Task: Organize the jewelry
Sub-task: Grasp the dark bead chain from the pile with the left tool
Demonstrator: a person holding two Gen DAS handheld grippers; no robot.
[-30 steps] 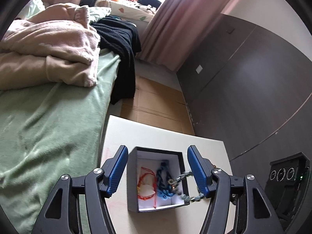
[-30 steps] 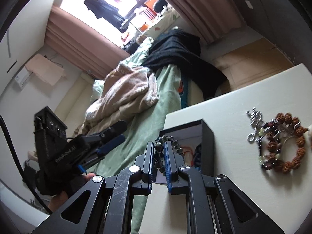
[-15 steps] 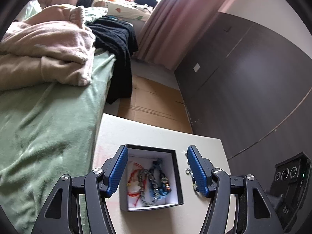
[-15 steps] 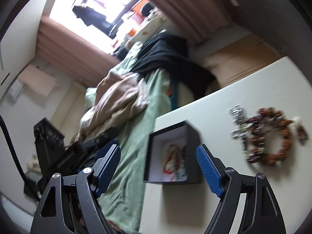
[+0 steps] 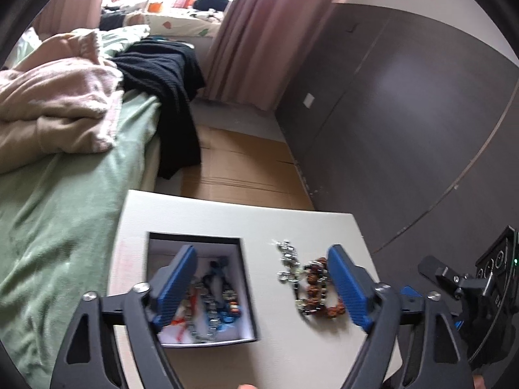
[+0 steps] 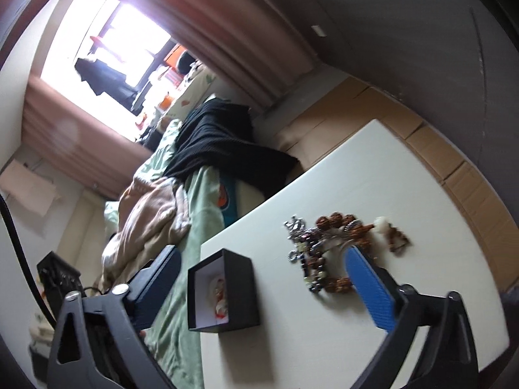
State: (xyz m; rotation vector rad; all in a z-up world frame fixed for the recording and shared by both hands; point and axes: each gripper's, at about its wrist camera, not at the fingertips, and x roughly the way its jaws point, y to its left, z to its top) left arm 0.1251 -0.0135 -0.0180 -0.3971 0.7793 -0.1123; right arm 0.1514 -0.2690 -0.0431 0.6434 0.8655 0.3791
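A black jewelry box [image 5: 246, 295] with a white lining sits on the white table [image 5: 227, 220]. It holds red, blue and grey bead bracelets [image 5: 211, 308]. A pile of brown bead and silver jewelry [image 5: 308, 282] lies on the table to its right. My left gripper [image 5: 259, 285] is open and empty above the box and the pile. My right gripper [image 6: 262, 282] is open and empty, with the box [image 6: 240, 272] and the pile [image 6: 327, 243] between its fingers.
A bed with a green sheet [image 5: 65, 210], a pink blanket [image 5: 55, 107] and black clothes [image 5: 168, 97] lies left of the table. Cardboard [image 5: 233, 168] covers the floor beyond. A dark wall [image 5: 405, 113] stands at the right.
My right gripper opened and let the grey bead bracelet drop into the box, then drew back. My left gripper shifted to the right, towards the jewelry pile.
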